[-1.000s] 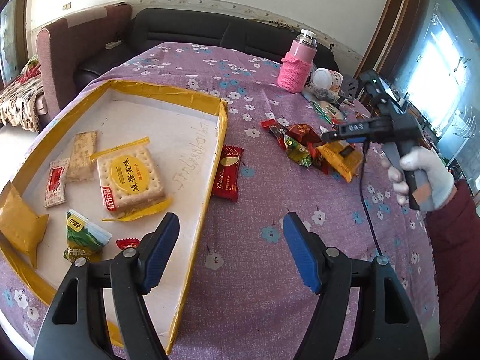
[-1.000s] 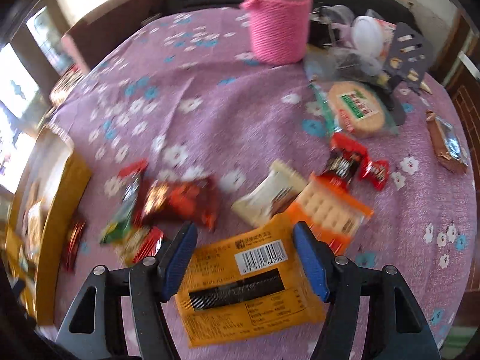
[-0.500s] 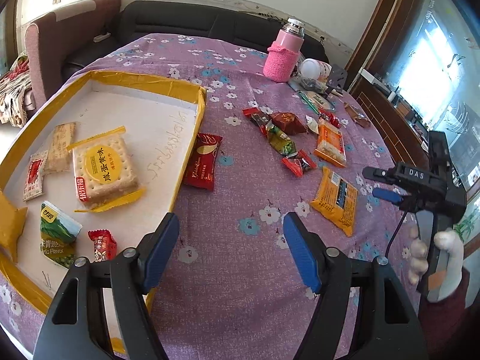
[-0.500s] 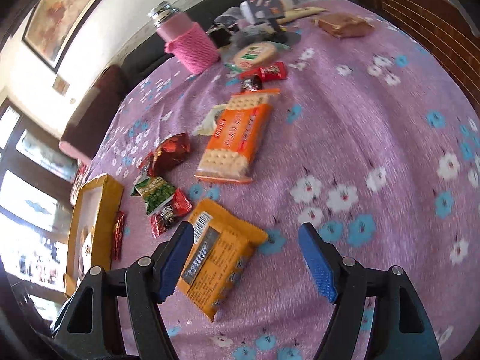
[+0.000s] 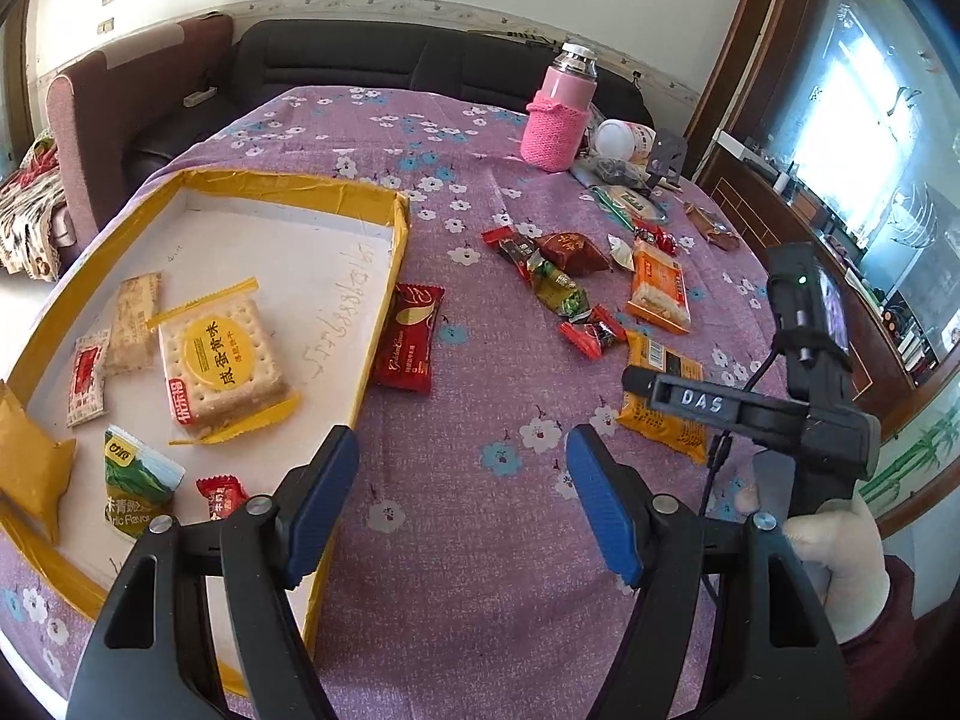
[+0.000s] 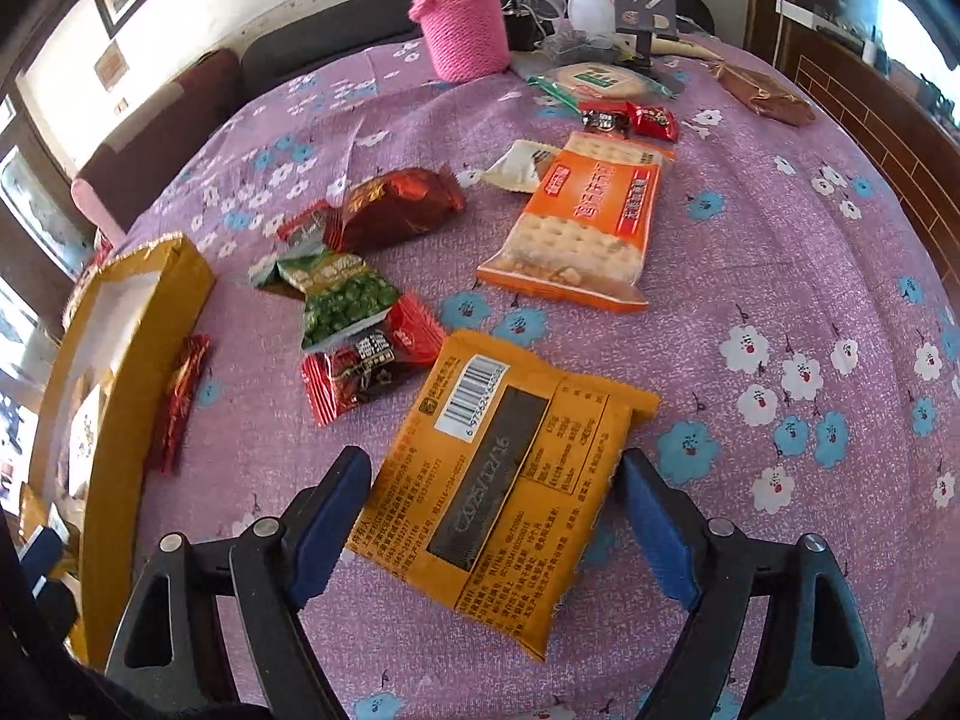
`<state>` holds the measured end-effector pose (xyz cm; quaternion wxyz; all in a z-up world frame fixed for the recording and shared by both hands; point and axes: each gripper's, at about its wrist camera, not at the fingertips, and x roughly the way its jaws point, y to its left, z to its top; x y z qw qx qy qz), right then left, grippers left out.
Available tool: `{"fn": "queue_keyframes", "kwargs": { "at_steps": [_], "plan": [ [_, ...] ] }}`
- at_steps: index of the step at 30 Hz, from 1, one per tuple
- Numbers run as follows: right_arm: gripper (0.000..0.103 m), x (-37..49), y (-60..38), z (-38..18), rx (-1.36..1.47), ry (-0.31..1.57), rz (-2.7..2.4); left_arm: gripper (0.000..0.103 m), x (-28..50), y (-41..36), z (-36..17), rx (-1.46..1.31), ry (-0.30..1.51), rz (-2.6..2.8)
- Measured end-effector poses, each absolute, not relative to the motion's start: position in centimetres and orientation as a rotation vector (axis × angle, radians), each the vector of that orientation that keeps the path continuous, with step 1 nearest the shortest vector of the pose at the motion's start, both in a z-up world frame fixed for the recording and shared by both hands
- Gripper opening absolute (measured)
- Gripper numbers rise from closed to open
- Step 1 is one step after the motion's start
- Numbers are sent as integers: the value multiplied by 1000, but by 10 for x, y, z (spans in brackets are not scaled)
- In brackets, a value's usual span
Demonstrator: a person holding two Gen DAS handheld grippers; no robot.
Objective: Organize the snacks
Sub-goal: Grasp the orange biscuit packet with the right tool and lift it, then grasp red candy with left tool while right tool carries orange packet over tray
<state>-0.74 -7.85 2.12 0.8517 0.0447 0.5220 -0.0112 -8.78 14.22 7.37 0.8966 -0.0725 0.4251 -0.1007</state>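
Landmark: yellow packet, lying between the spread fingers of the right gripper.
Right of packet: bare tablecloth, open passage.
Left of packet: red candy and green pea packet crowd close.
Beyond packet: orange cracker pack blocks.
Far left: tray wall with red sachet beside it.

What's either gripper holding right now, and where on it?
Nothing. The right gripper is open astride the yellow snack packet, not clamped; the left gripper is open and empty.
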Motion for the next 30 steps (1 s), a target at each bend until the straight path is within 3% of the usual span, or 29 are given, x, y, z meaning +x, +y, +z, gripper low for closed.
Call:
{"fn": "queue_keyframes", "kwargs": {
  "at_steps": [6,22,30],
  "plan": [
    [74,-22,-87,20,64,1043,22,71,-67,136,72,-167,914,-273],
    [74,-21,-161,22,362,911,90,71,36,28,20,172,1028,-451],
    [74,-22,-167,21,412,916,106,71,38,0,10,251,992,-441]
  ]
}}
